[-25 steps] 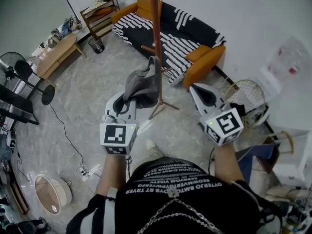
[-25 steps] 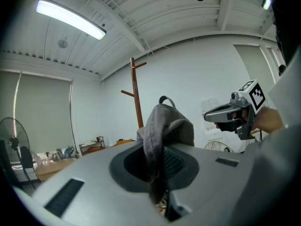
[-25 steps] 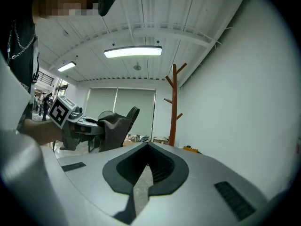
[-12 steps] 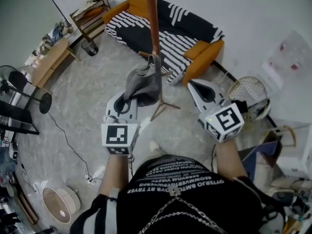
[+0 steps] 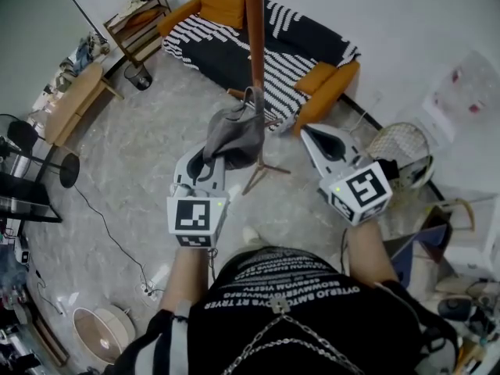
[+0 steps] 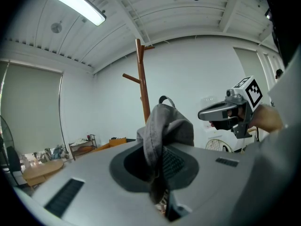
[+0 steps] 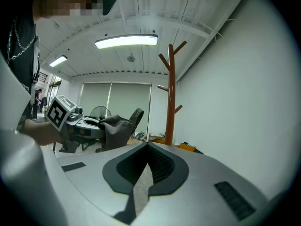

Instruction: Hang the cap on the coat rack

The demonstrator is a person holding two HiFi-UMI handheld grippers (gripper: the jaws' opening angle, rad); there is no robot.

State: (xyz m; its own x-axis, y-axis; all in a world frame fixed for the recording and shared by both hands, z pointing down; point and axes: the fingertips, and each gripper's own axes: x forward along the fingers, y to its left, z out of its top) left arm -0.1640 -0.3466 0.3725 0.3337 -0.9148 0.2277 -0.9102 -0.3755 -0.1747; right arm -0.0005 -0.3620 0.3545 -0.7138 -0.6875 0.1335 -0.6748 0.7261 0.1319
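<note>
Item, my left gripper (image 5: 207, 159): fingers (image 6: 176, 165) clenched on a fold of the grey cap (image 5: 234, 135), which I hold in the air close to the pole of the brown coat rack (image 5: 255, 45), on no peg. Item, my right gripper (image 5: 312, 135): fingers closed together, empty, on the pole's other side above the floor (image 5: 141, 155).

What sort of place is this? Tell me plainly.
Probably a living room, a rather cluttered one: a striped sofa against the wall, a wooden coat rack standing in front of it, and a low table at the side.
</note>
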